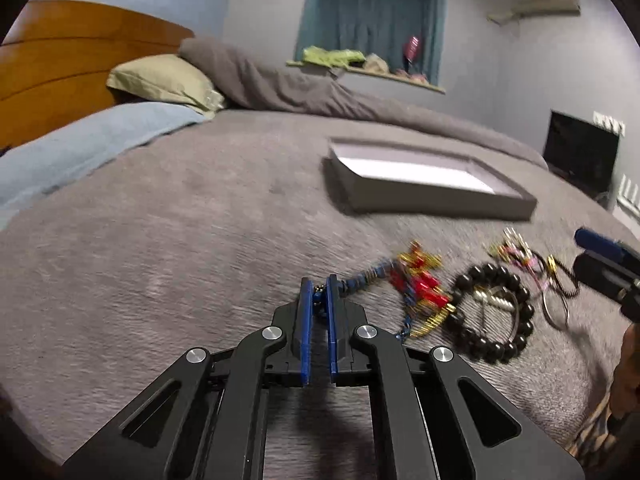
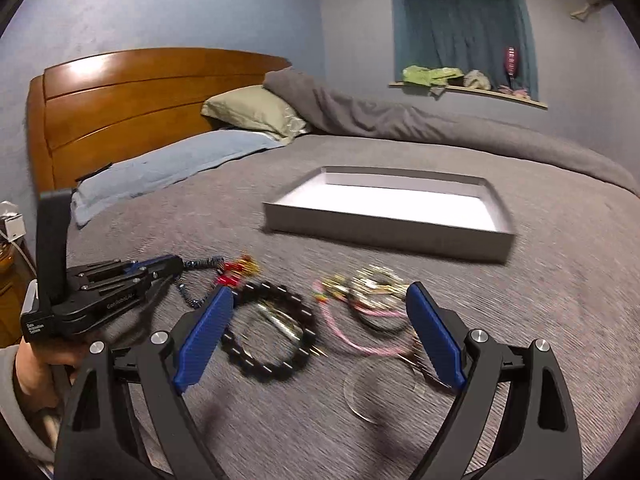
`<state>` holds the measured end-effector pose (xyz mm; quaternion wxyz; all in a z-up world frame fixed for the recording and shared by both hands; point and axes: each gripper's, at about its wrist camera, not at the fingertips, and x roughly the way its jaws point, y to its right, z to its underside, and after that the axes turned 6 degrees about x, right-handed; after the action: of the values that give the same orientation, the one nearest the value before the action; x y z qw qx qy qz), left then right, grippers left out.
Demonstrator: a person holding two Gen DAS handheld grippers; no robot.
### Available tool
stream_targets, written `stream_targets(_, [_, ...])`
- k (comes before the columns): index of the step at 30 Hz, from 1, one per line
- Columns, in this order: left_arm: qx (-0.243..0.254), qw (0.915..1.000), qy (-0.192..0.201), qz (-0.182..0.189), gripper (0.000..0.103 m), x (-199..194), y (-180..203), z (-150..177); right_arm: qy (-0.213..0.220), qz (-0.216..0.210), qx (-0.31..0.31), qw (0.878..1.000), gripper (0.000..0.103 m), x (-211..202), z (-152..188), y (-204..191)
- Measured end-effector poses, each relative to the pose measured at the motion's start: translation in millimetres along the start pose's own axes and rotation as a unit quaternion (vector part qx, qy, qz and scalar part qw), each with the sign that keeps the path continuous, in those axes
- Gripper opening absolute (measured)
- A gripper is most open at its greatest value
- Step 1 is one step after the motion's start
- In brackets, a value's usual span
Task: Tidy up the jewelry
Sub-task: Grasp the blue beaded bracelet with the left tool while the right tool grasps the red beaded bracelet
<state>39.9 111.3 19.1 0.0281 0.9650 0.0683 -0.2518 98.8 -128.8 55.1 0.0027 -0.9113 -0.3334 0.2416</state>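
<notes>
Left claw (image 1: 319, 294) pinching beaded necklace (image 1: 370, 276); grey bedspread (image 1: 200, 220), wooden headboard (image 1: 60, 64).

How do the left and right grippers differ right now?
The left gripper has its fingers nearly closed, pinching the blue beaded strand; the right gripper is spread wide open and holds nothing. The left sits at the left end of the jewelry pile; the right hangs above the black bead bracelet and pink cords. Both have blue finger pads and point toward the empty grey tray.
</notes>
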Motion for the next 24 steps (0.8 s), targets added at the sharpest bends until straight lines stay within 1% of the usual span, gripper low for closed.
stream_targets(2, [-0.02, 0.9998, 0.005, -0.004, 0.008, -4, -13, -1, -0.007, -0.011, -0.006, 1.0, 0.087, 9, -4, -10])
stream_targets(5, [-0.051, 0.9986, 0.004, -0.014, 0.008, -6, -31, 0, -0.03, -0.029, -0.02, 0.999, 0.087, 30, -11, -27])
stream_targets(7, [-0.063, 0.9978, -0.002, -0.02, 0.008, -5, -38, 2, -0.043, -0.036, -0.028, 0.998, 0.081, 42, -13, -36])
stream_targets(10, [-0.059, 0.9979, -0.018, -0.018, 0.008, 0, -38, 5, -0.073, -0.039, -0.042, 0.996, 0.073, 67, -17, -49])
stream_targets(12, [-0.054, 0.9981, -0.025, -0.017, 0.008, 4, -37, 7, -0.092, -0.039, -0.051, 0.994, 0.073, 81, -18, -57])
stream_targets(14, [-0.051, 0.998, -0.033, -0.016, 0.014, 7, -36, 8, -0.111, -0.041, -0.056, 0.991, 0.072, 92, -16, -61])
stream_targets(16, [-0.053, 0.9976, -0.041, -0.017, 0.016, 10, -38, 10, -0.129, -0.036, -0.063, 0.989, 0.071, 103, -15, -65])
stream_targets(20, [-0.05, 0.9974, -0.049, -0.018, 0.016, 14, -38, 10, -0.154, -0.026, -0.075, 0.985, 0.065, 119, -13, -70])
stream_targets(21, [-0.049, 0.9974, -0.05, -0.019, 0.016, 15, -38, 10, -0.157, -0.023, -0.079, 0.984, 0.06, 123, -12, -72])
stream_targets(22, [-0.047, 0.9975, -0.05, -0.018, 0.015, 15, -38, 10, -0.158, -0.022, -0.083, 0.984, 0.05, 125, -12, -74])
stream_targets(23, [-0.047, 0.9976, -0.049, -0.015, 0.014, 14, -38, 9, -0.159, -0.021, -0.085, 0.983, 0.044, 127, -12, -75])
stream_targets(24, [-0.048, 0.9977, -0.047, -0.011, 0.01, 14, -37, 8, -0.157, -0.02, -0.086, 0.984, 0.031, 128, -13, -77])
